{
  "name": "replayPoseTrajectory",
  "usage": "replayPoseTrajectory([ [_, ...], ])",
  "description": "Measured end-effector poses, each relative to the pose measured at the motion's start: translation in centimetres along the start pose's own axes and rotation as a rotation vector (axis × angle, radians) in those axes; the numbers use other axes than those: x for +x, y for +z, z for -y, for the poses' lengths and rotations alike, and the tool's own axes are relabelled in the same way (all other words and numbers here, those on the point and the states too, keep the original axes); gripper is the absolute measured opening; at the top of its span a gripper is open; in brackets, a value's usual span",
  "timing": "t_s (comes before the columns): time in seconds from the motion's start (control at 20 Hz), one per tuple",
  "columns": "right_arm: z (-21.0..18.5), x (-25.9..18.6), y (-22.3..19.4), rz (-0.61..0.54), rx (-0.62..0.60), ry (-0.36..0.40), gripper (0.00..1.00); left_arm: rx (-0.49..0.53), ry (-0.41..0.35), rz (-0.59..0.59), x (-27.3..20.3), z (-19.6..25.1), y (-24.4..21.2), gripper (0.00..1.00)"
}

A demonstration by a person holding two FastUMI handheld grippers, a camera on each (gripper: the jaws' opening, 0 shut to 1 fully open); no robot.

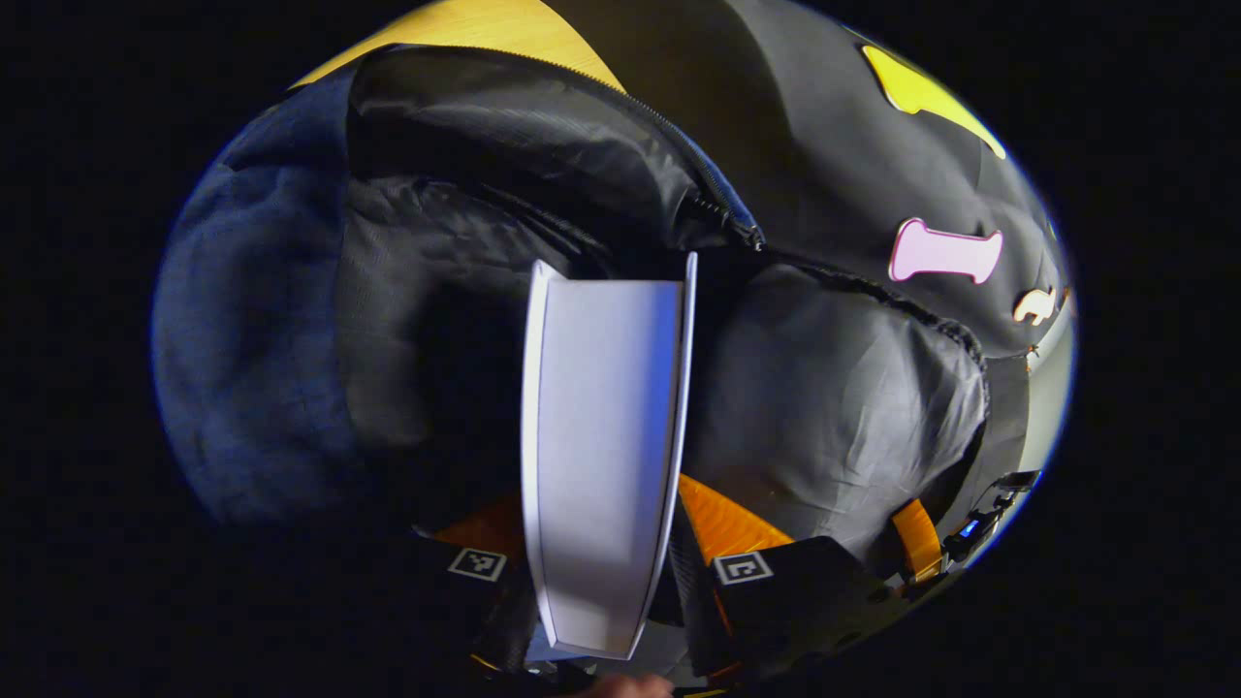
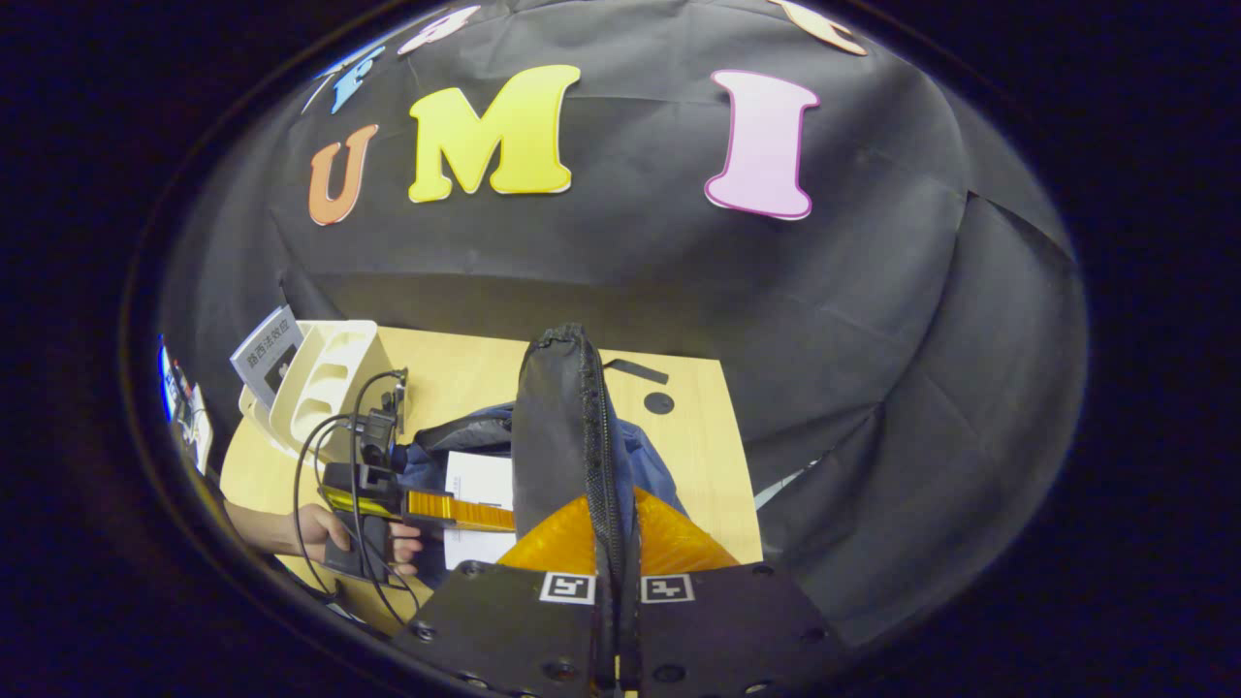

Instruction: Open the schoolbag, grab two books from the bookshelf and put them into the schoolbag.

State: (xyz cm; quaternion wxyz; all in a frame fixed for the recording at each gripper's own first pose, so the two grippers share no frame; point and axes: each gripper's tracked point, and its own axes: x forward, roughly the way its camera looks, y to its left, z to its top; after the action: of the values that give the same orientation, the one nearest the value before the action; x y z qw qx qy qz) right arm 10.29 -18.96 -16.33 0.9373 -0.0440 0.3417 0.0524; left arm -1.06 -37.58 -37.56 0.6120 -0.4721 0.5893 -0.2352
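A white book (image 1: 601, 456) is clamped edge-on between the fingers of the left gripper (image 1: 606, 567), its far end pushed into the open mouth of the schoolbag (image 1: 834, 407). The black lining of the schoolbag is seen on both sides of the book, and its blue outer cloth lies beyond the lining on one side. In the right gripper view, the right gripper (image 2: 614, 572) is closed on the schoolbag's black flap (image 2: 557, 427), which is lifted upright above the schoolbag. The left gripper is seen there too, just beside the schoolbag, held in a hand (image 2: 325, 533), with the book at the schoolbag's opening. The schoolbag rests on a wooden table (image 2: 698, 436). A white bookshelf (image 2: 325, 383) stands near the schoolbag, and one book (image 2: 267, 354) leans at the shelf's far side
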Motion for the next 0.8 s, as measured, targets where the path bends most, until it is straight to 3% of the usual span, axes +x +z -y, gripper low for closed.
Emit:
replayPoseTrajectory([
  [0.1,-0.2,0.2,0.0,0.003,-0.003,0.003,0.02,0.010,0.105,-0.024,-0.3,-1.6,-0.4,0.77],
  [0.2,-0.4,0.3,-0.3,0.005,-0.009,0.005,0.02,0.024,0.184,-0.039,-1.9,-2.6,-0.7,0.87],
  [0.45,-0.9,0.2,-0.8,0.012,0.000,0.015,0.02,0.100,0.348,-0.043,-7.2,-2.8,-1.1,0.89],
  [0.8,-2.4,-0.5,-1.3,0.033,-0.032,0.018,0.02,0.431,0.655,0.028,-18.6,-0.8,-0.6,0.91],
])
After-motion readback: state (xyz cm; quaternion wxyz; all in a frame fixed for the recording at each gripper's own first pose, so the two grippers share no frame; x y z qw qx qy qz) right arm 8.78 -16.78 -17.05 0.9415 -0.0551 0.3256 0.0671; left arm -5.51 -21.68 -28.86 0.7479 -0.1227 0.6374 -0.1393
